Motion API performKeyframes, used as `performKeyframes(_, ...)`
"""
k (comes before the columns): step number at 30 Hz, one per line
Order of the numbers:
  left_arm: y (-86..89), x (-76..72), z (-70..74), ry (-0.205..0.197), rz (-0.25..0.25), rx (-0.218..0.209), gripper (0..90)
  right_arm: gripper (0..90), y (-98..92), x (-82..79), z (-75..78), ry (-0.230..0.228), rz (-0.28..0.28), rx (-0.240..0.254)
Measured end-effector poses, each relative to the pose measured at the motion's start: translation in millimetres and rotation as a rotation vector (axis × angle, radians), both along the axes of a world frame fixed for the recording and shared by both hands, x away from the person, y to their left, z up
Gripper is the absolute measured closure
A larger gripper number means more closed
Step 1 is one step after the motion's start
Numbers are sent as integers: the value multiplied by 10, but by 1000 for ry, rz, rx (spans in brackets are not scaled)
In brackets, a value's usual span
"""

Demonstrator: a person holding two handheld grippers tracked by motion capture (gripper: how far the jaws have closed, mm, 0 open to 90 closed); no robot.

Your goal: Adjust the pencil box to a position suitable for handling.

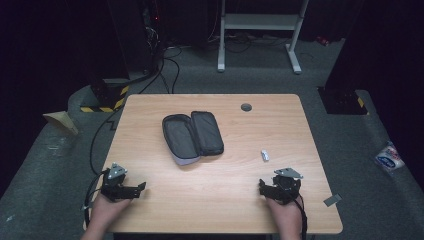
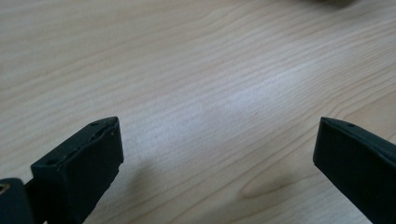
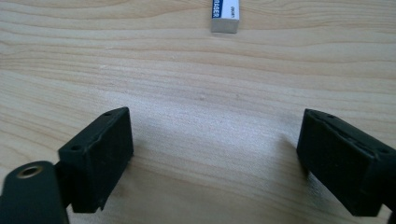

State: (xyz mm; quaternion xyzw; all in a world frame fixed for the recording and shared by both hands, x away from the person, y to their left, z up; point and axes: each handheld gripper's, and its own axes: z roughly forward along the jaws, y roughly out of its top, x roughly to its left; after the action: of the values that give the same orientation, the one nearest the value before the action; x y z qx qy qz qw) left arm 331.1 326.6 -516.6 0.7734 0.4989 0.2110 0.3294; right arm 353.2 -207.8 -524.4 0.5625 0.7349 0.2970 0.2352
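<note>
The black fingers (image 2: 84, 163) of the left gripper (image 1: 131, 190) stand wide apart with only bare wood between them, and the black fingers (image 3: 100, 156) of the right gripper (image 1: 265, 186) are spread just as wide, holding and touching nothing.

The rectangular light wooden table (image 1: 210, 200) carries everything. Taking the open dark fabric pencil case (image 1: 192, 136) as the landmark: it lies unzipped and flat near the table's middle, both halves showing their dark grey lining. Beyond it and to its right, near the far edge, sits a small round grey grommet (image 1: 246, 107). To its right and nearer the person lies a small white rectangular eraser (image 1: 265, 155) with a blue-printed sleeve, well apart from the case. The left gripper rests below and to the left of the case, near the front edge; the right gripper rests below and to the right of it, near the eraser. Nothing lies between either gripper and the case, or between the right gripper and the eraser.

The high view shows the case, both hands and trailing cables. The right gripper view shows the eraser's (image 3: 225, 14) end and its sleeve lettering at the top edge, ahead of the gap between the fingers. The left gripper view shows wood grain and a blurred edge of something at its top right corner, too unclear to name.
</note>
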Motion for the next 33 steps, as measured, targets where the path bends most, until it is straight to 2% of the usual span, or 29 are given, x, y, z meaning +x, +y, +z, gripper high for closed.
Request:
performKeyframes(3,-28,8,35,-12,-8,-8,19,127,-18,-20,12,3,7,-5)
performKeyframes(5,-70,26,88,-33,-30,-17,19,140,-46,-42,22,-8,12,-4)
performKeyframes(7,-85,33,103,-36,-37,-21,19,139,-50,-39,11,2,11,0)
performKeyframes(12,-190,76,171,-55,-74,-45,33,139,-45,-32,-1,-11,23,0)
performKeyframes(17,-403,122,262,-91,-144,-83,73,139,-45,-31,-1,-10,23,0)
performKeyframes(22,-553,191,310,-100,-175,-82,105,140,-44,-34,-1,-10,22,1)
performKeyframes(27,-787,334,385,-111,-222,-105,134,145,-43,-39,-1,-12,21,0)
performKeyframes(31,-903,420,418,-114,-238,-94,149,145,-43,-47,-1,-12,22,1)
performKeyframes(33,-1020,498,448,-105,-244,-82,152,145,-43,-52,0,-11,25,1)
